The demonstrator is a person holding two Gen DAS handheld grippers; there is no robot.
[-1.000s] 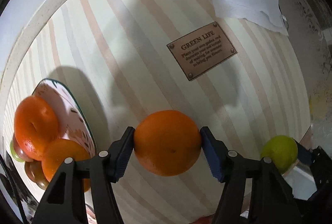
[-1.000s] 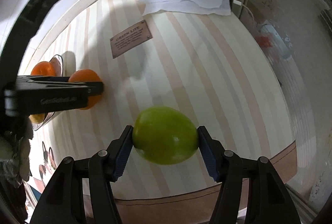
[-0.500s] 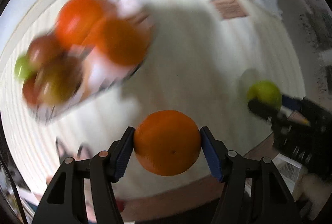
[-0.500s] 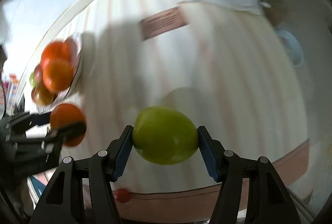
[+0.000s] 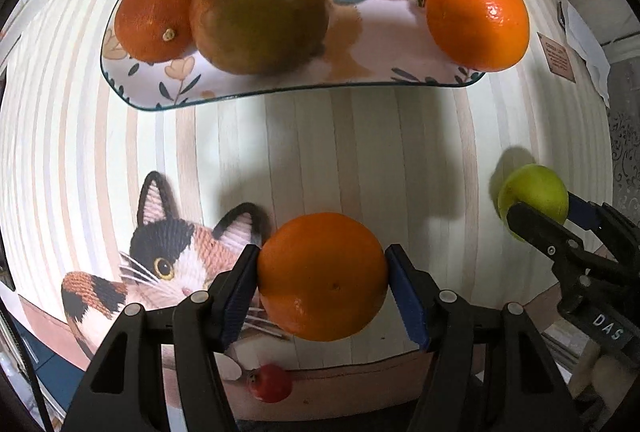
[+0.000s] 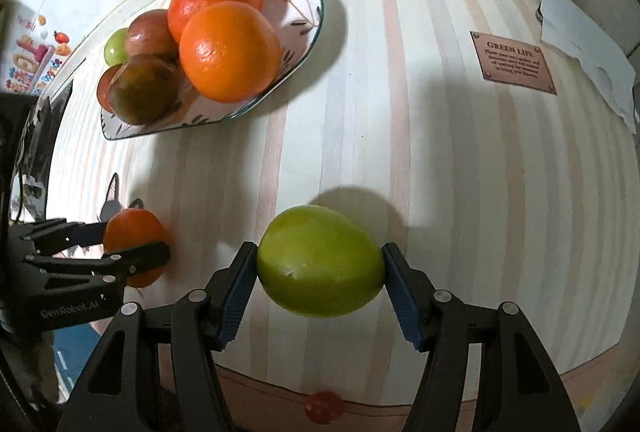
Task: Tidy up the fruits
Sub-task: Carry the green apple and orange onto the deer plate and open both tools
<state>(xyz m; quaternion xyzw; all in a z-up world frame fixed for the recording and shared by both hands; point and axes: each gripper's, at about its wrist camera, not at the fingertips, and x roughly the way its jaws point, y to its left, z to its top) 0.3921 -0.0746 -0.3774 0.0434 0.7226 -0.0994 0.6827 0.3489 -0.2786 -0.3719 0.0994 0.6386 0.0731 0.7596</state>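
Carrying: I have an orange (image 5: 322,276) clenched in my left tool (image 5: 322,282), lifted above the worktop (image 5: 360,151) at lower centre of the left view.
Right tool (image 6: 320,272): clamped on a green fruit (image 6: 318,266), also off the worktop, lower centre of its own view.
Plate (image 5: 280,87): upper part of the left frame, straight ahead of the orange; upper left in the right view.
Plate contents: two oranges, two brownish apples, a dark orange and a small green fruit; bare floor shows mid-plate.
Key relation: I judge my left tool nearer the plate, so the orange should go in first.
Risk: a crowded plate; fruit may roll on landing.
Stray: small red fruit (image 5: 269,383) at the near edge.
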